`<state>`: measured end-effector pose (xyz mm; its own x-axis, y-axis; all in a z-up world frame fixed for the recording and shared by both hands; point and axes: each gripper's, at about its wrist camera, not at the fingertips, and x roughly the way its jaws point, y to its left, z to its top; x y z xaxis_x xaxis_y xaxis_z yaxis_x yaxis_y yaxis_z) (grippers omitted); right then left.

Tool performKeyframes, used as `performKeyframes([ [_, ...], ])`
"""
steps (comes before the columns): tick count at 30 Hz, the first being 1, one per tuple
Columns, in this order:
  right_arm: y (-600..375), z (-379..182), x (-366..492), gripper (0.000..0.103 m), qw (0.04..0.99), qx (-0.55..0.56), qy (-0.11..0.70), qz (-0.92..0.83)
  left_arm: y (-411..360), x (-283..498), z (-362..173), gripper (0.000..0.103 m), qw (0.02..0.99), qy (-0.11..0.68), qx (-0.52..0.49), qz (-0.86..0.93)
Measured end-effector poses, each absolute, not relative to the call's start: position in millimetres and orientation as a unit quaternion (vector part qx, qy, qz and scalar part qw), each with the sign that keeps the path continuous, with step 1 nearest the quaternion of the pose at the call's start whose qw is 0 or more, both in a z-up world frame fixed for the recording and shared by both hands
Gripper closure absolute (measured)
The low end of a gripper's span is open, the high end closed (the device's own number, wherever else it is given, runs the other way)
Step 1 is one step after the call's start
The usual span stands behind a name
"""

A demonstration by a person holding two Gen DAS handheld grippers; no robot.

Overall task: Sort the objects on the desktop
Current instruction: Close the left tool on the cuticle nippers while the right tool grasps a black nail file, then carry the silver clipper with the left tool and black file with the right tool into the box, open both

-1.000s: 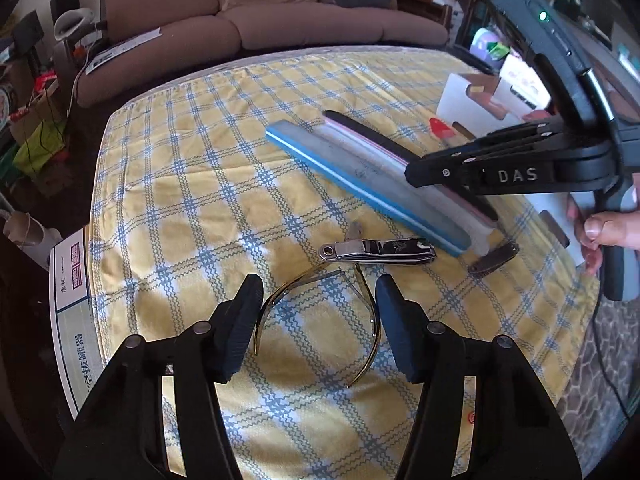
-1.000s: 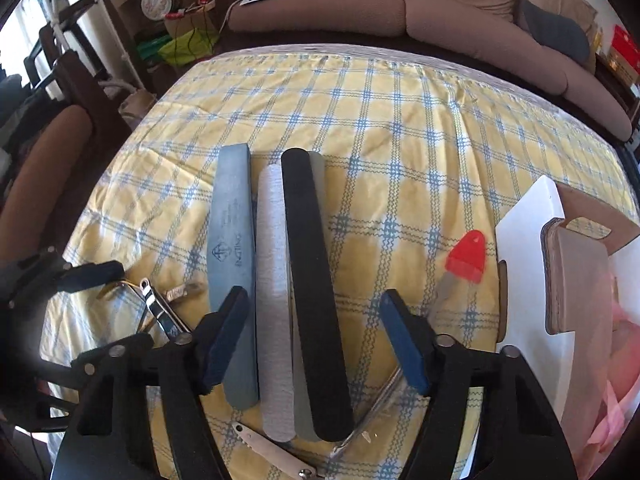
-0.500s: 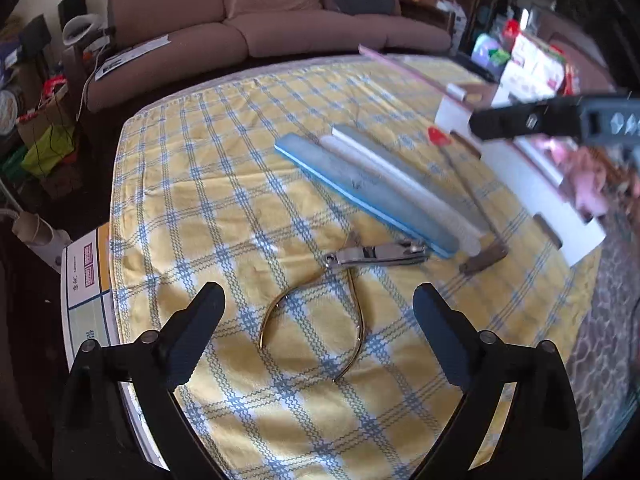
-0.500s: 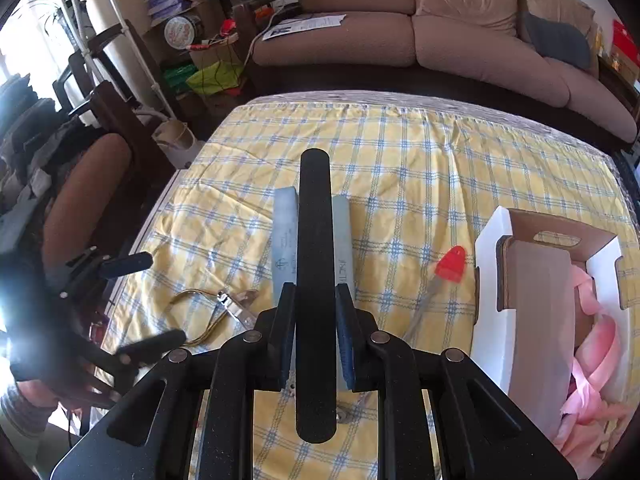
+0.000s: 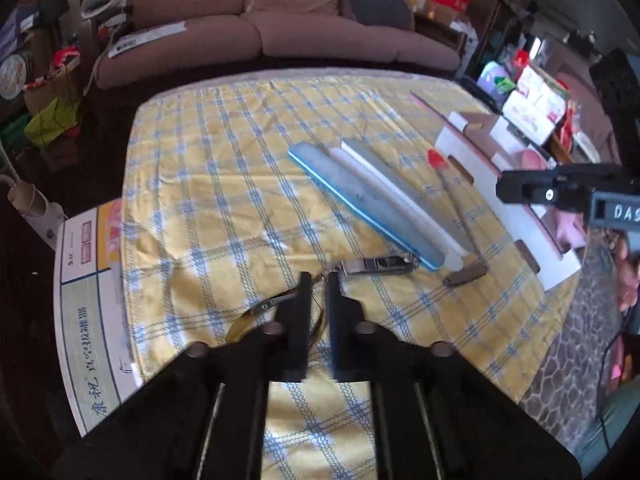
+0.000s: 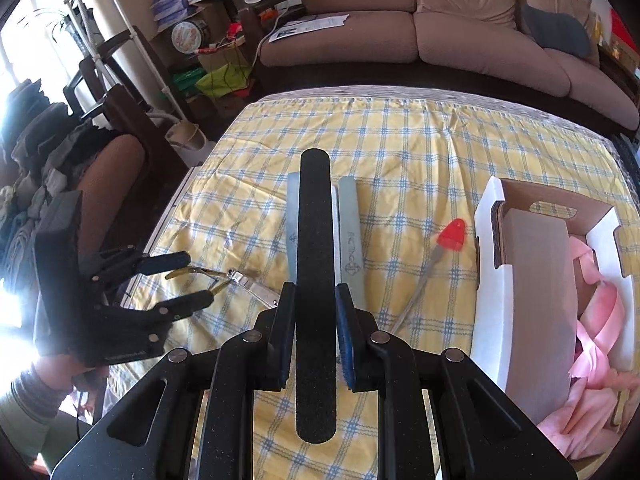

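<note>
My right gripper point(image 6: 316, 292) is shut on a long black nail file point(image 6: 316, 240) and holds it above the yellow checked tablecloth point(image 6: 400, 152). My left gripper point(image 5: 318, 280) is shut on the gold cuticle nippers point(image 5: 256, 314) at the table's near edge; it also shows in the right wrist view point(image 6: 184, 280), its fingers around the nippers point(image 6: 200, 274). The grey and blue nail files point(image 5: 360, 196) lie side by side mid-table. A silver nail clipper point(image 5: 380, 265) lies beside them. A red-tipped cuticle tool point(image 6: 440, 256) lies near the white box point(image 6: 486, 264).
The open white cardboard box holds pink ribbon point(image 6: 596, 336) at the table's right. A small dark tool point(image 5: 466, 274) lies by the files' near end. A printed carton point(image 5: 88, 300) stands at the left table edge. A sofa point(image 5: 280, 28) is beyond the table.
My left gripper closed from wide open onto the gold nippers. My right gripper lifted the black file off the table and holds it higher, closer to the box.
</note>
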<state>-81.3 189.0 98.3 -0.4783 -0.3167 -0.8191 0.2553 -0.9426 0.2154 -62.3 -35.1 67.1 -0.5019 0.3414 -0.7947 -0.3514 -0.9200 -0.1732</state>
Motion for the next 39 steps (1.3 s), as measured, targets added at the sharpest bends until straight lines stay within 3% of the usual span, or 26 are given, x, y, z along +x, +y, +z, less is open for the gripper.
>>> performKeyframes([
  [3,189.9,104.8,-75.9,0.084,0.17,0.48,-0.032,-0.86,-39.4,-62.0,83.5,0.092,0.196,-0.007,-0.447,0.873],
  [5,190.1,110.5,-72.4,0.084,0.172,0.476,-0.03,-0.862,-33.0,-59.1,83.6,0.077,0.199,0.006,-0.44,0.875],
  [7,191.2,114.3,-68.9,0.085,0.175,0.473,-0.03,-0.863,-14.0,-56.6,76.3,0.053,0.222,0.049,-0.44,0.868],
  [8,191.7,115.3,-67.8,0.084,0.175,0.473,-0.03,-0.863,0.1,-54.2,70.3,0.051,0.234,0.089,-0.44,0.862],
  [11,191.5,115.6,-63.5,0.084,0.179,0.475,-0.025,-0.861,37.8,-55.5,45.7,0.051,0.262,0.196,-0.449,0.831],
  [13,191.9,114.5,-60.2,0.084,0.183,0.477,-0.023,-0.859,53.7,-61.5,34.3,0.057,0.277,0.236,-0.451,0.815],
  [18,195.9,111.6,-52.8,0.084,0.19,0.481,-0.019,-0.856,71.3,-70.3,23.6,0.074,0.319,0.25,-0.454,0.794],
  [24,207.1,111.7,-49.6,0.084,0.189,0.481,-0.026,-0.856,65.8,-69.8,27.0,0.089,0.319,0.203,-0.457,0.805],
  [35,255.6,142.1,-31.7,0.084,0.163,0.455,-0.05,-0.874,44.1,-49.1,91.1,0.09,0.325,0.064,-0.437,0.836],
  [39,292.2,158.2,-24.9,0.084,0.137,0.444,-0.06,-0.884,69.4,-46.9,128.8,0.09,0.34,0.054,-0.417,0.841],
])
